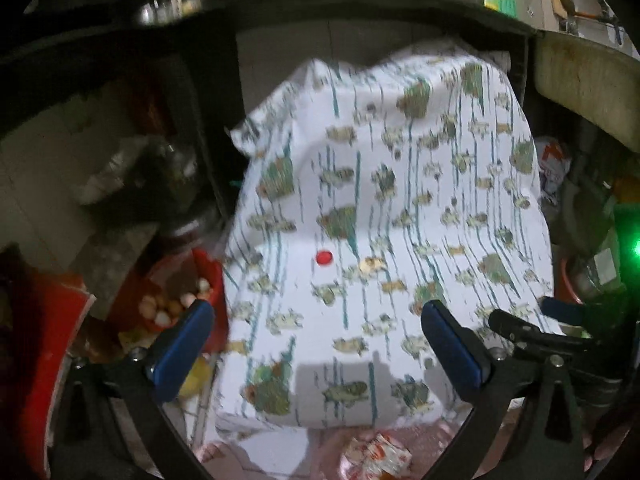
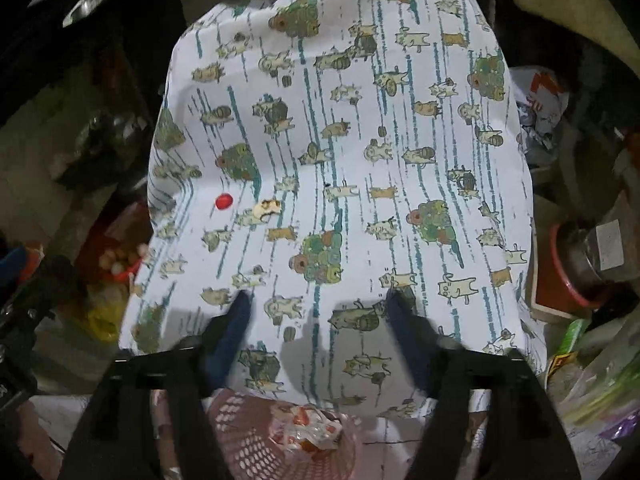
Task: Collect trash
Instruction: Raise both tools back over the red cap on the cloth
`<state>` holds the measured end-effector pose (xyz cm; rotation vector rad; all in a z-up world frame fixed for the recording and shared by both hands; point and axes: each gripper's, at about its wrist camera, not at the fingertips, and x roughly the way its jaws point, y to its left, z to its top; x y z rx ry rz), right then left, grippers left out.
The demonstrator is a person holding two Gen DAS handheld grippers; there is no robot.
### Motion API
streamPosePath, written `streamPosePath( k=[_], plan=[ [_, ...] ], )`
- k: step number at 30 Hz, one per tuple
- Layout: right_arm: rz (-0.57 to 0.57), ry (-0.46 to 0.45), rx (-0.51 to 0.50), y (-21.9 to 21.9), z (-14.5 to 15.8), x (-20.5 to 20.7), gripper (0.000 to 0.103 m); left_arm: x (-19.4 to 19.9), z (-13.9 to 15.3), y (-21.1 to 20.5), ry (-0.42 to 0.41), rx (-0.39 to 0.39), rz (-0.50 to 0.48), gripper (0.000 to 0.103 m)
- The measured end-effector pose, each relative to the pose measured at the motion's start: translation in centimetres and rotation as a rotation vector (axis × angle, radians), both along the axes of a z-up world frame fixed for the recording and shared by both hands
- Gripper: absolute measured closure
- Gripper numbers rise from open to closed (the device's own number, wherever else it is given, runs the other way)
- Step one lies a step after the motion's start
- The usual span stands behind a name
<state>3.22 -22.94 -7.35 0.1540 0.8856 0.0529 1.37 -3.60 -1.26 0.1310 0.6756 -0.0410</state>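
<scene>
A cloth-covered surface, white with cats and green stripes, fills both views. On it lie a small red cap and, just to its right, a pale crumpled scrap. My left gripper hovers open over the cloth, nearer than the cap, with nothing between its blue pads. My right gripper is also open and empty above the cloth. Below both, a pink mesh basket holds a red-and-white wrapper.
A red bowl of pale round pieces sits left of the cloth. On the right are a crumpled white-and-red bag, a red bowl with a metal pot and plastic packets. A dark shelf edge runs behind.
</scene>
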Motion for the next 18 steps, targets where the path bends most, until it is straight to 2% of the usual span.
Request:
streamPosePath(
  k=[1, 5, 7, 9, 12, 15, 18],
  plan=[
    [-0.014, -0.020, -0.010, -0.1, 0.2, -0.1, 0.009, -0.2, 0.3, 0.0, -0.016, 0.003, -0.002, 0.000],
    [-0.042, -0.084, -0.061, 0.1, 1.2, -0.4, 0.009, -0.5, 1.2, 0.6, -0.062, -0.094, -0.001, 0.000],
    [-0.027, -0.101, -0.078, 0.4, 1.8, -0.3, 0.009, -0.6, 2.1, 0.3, -0.120, -0.059, -0.006, 0.000],
    [-0.021, -0.123, -0.102, 0.7, 2.6, 0.1, 0.009, -0.1, 3.1, -0.2, -0.139, -0.016, -0.028, 0.000],
    [0.002, -0.127, -0.138, 1.2, 3.8, 1.4, 0.008, 1.0, 4.6, -0.2, -0.147, -0.027, -0.032, 0.000],
    [0.046, -0.100, -0.125, 1.4, 5.1, 3.8, 0.004, 2.6, 6.2, 0.2, -0.191, -0.061, -0.026, 0.000],
    [0.007, -0.121, -0.099, 0.9, 6.0, 6.1, 0.004, 4.7, 7.0, 0.3, -0.194, -0.044, -0.056, 0.000]
  ],
)
